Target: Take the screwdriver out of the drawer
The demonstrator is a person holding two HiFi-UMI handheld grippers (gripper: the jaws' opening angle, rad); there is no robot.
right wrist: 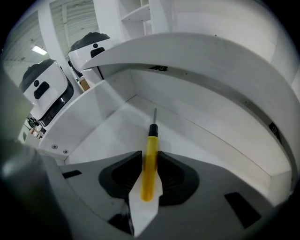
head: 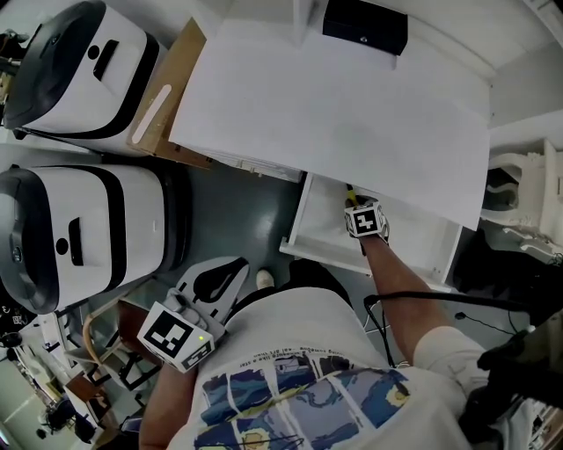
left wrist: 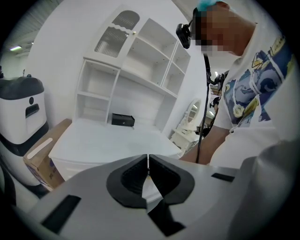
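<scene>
Reaching into the open white drawer (head: 318,221) with the right gripper (right wrist: 150,158), jaws pinching the yellow handle of the screwdriver (right wrist: 152,138), its handle end back between the pads, shaft pointing ahead over the drawer floor. Holding the left gripper (left wrist: 148,167) by the torso, jaws pressed together, empty.

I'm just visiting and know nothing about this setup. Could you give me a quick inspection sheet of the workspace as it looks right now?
Surface: white desk, bare but for a black box at the back.
Job's things: yellow screwdriver in the open drawer.
Clutter: cardboard box beside the desk.
Grippers: right gripper closed on the screwdriver's handle; left gripper shut, empty.
Cables: black cable by the person's right arm.
Surroundings: two white machines left of the desk; shelves above it.
</scene>
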